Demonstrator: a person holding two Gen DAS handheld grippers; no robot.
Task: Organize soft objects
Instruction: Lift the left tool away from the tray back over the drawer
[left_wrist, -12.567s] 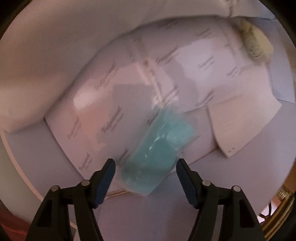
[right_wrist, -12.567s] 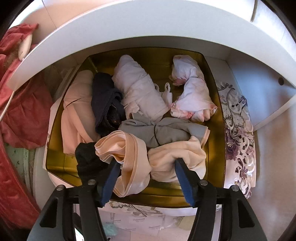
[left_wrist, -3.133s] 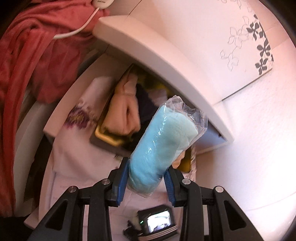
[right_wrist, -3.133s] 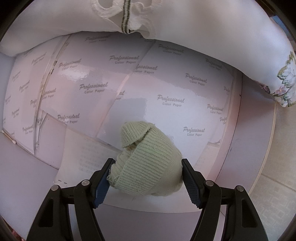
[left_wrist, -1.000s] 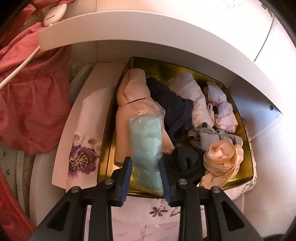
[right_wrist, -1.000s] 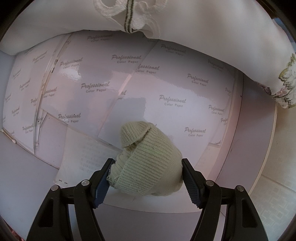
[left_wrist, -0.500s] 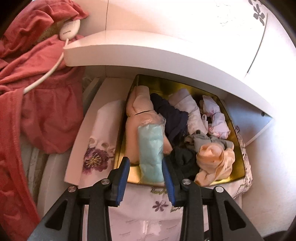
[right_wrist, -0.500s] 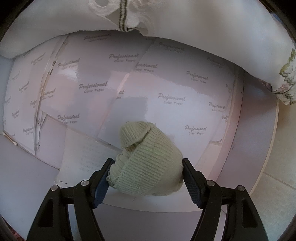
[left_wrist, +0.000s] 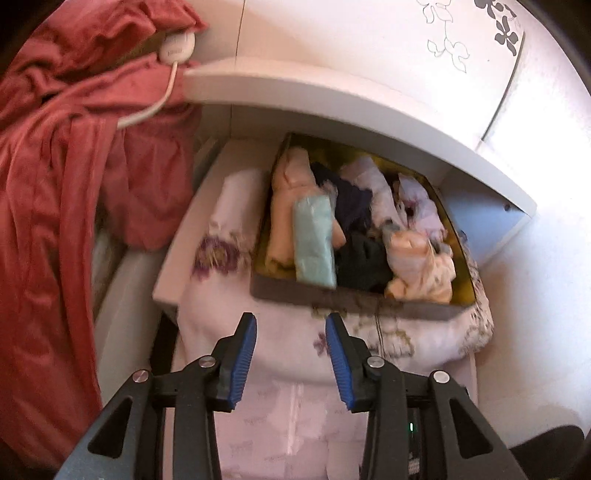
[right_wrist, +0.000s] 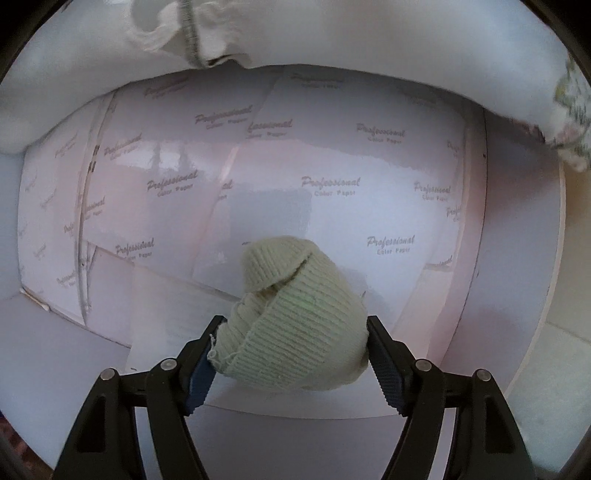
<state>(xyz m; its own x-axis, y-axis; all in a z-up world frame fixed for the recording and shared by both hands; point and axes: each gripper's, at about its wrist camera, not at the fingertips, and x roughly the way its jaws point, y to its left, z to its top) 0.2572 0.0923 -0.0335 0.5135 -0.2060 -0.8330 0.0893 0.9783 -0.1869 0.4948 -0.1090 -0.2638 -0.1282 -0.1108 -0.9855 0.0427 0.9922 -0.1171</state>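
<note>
In the left wrist view a light blue soft pack in clear plastic (left_wrist: 314, 240) lies in the gold tray (left_wrist: 332, 297), on a peach garment at its left side, among several folded and rolled garments. My left gripper (left_wrist: 290, 321) hangs in front of the tray above the floral cloth; its jaws are opening and nothing is between them. In the right wrist view my right gripper (right_wrist: 295, 325) points straight down and is shut on a pale green knitted piece (right_wrist: 295, 295), just above glossy white paper sheets (right_wrist: 332, 166).
A white shelf (left_wrist: 332, 103) overhangs the tray's back. Red garments (left_wrist: 55, 184) hang at the left, with a white corded device (left_wrist: 177, 46) on top. A floral white cloth (left_wrist: 229, 236) lies under the tray, and its edge (right_wrist: 184, 37) hangs above the papers.
My left gripper let go of the blue pack, which stays in the tray, and drew back toward the camera with its jaws wider. The right gripper keeps its hold on the knitted piece and shifted slightly.
</note>
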